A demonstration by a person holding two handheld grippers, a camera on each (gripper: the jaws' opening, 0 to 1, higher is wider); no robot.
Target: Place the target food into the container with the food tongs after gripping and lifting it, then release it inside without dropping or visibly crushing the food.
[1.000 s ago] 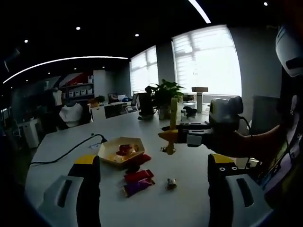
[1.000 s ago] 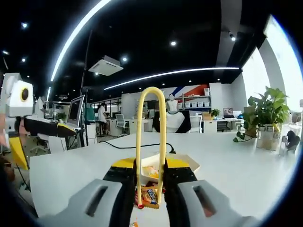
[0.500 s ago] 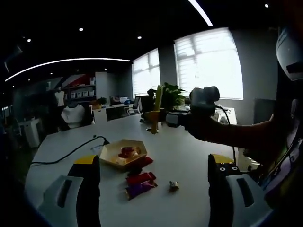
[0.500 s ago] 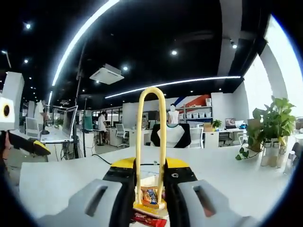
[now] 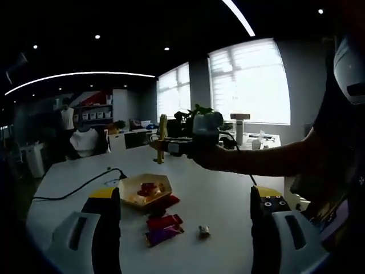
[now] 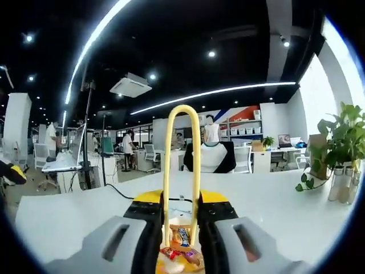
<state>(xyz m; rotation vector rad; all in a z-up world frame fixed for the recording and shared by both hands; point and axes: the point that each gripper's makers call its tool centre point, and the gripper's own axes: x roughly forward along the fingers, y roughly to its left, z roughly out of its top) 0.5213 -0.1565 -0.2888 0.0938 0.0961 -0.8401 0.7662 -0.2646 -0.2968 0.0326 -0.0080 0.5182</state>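
Over the white tabletop (image 5: 228, 194), the right tool (image 6: 181, 228) is clamped on yellow food tongs (image 6: 181, 165), whose tips pinch a wrapped snack (image 6: 181, 237) above the hexagonal container (image 5: 145, 191). More wrapped snacks (image 5: 164, 228) and a small candy (image 5: 203, 231) lie on the tabletop near the container. Nearer, the left tool (image 5: 185, 228) hangs with jaws spread wide, gripping nothing.

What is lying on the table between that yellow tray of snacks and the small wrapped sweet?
In the left gripper view, two wrapped bars lie on the white table between the yellow tray and the small sweet.
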